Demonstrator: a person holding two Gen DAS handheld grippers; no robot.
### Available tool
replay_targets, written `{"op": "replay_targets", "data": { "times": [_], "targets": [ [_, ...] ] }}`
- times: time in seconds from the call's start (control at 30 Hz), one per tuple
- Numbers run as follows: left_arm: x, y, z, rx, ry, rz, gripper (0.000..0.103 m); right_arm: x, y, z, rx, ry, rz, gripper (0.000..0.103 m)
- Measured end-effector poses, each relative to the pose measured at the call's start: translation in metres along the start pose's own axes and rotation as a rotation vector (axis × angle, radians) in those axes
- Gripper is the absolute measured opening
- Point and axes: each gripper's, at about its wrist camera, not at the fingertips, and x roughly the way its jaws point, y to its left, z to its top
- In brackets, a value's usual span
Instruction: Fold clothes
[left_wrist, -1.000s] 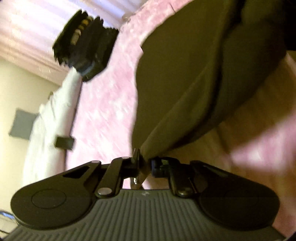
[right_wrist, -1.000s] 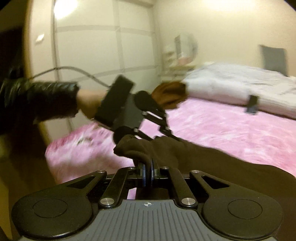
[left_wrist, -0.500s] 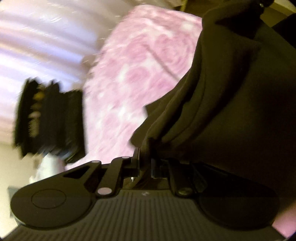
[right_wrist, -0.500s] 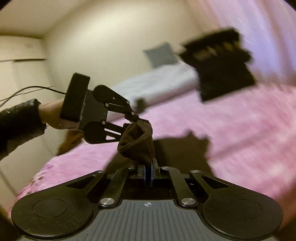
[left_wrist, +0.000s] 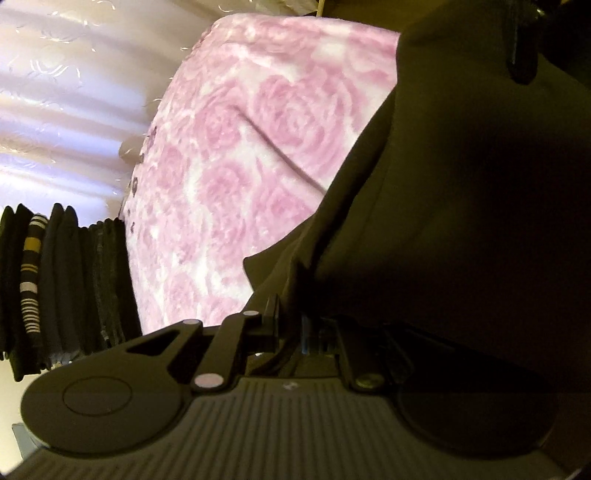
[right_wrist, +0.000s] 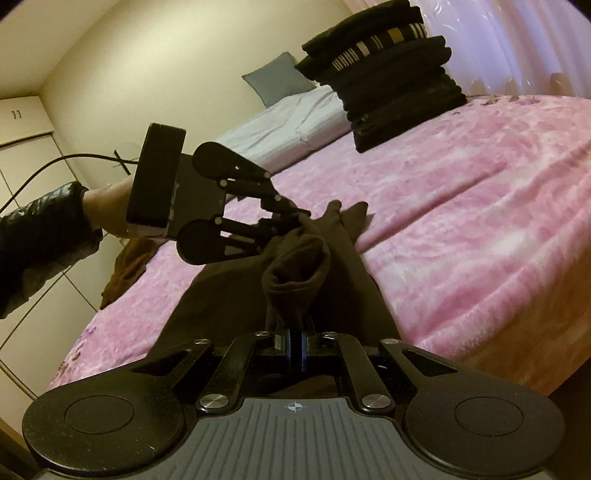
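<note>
Looking along the left gripper (left_wrist: 290, 328): jaws are pressed together on an edge of the dark brown garment (left_wrist: 461, 221), which hangs in limp folds over the pink bed (left_wrist: 258, 147); soft, light cloth is inferred, so drooping is expected between grip points. In the right wrist view, the right gripper (right_wrist: 295, 349) is seen pinching a bunched cuff-like end; the garment trails onto the bed toward the left gripper. Hems or corners are judged best held. A folded stack (right_wrist: 391, 88) sits well apart.
</note>
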Motion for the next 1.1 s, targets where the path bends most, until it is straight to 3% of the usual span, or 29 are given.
{"op": "replay_targets", "data": {
  "times": [0.33,0.4,0.47,0.67,0.8,0.9,0.97,1.0,1.03,1.07,1.1],
  "targets": [
    [-0.006,-0.004,0.003,0.005,-0.007,0.025,0.012,0.001,0.0,-0.008,0.04,0.0,-0.023,0.003],
    [-0.005,0.001,0.002,-0.018,-0.006,0.036,0.021,0.002,-0.003,-0.009,0.049,-0.001,-0.027,0.003],
    [-0.004,0.006,0.001,-0.045,-0.005,0.071,0.047,0.004,-0.005,-0.009,0.059,-0.002,-0.031,0.003],
    [-0.027,0.044,-0.02,-0.354,-0.012,0.149,0.051,0.001,-0.006,-0.012,0.058,-0.027,-0.061,0.004],
    [-0.026,0.052,-0.042,-0.585,0.02,0.051,0.051,-0.008,-0.008,-0.012,0.047,-0.042,-0.089,0.004],
    [-0.008,0.045,-0.052,-0.665,0.07,-0.008,0.05,-0.013,-0.01,-0.013,0.049,-0.047,-0.114,0.004],
    [-0.005,0.037,-0.057,-0.692,0.075,-0.01,0.05,-0.016,-0.01,-0.012,0.047,-0.053,-0.134,0.004],
    [-0.004,0.035,-0.058,-0.692,0.076,-0.002,0.05,-0.018,-0.009,-0.011,0.045,-0.056,-0.142,0.006],
    [-0.004,0.033,-0.057,-0.686,0.076,0.006,0.051,-0.02,-0.006,-0.01,0.023,-0.066,-0.162,0.018],
    [-0.005,0.033,-0.058,-0.69,0.077,0.009,0.051,-0.023,-0.004,-0.01,0.003,-0.08,-0.182,0.039],
    [-0.008,0.033,-0.057,-0.696,0.081,0.015,0.051,-0.027,-0.002,-0.008,-0.006,-0.099,-0.199,0.045]
  ]
}}
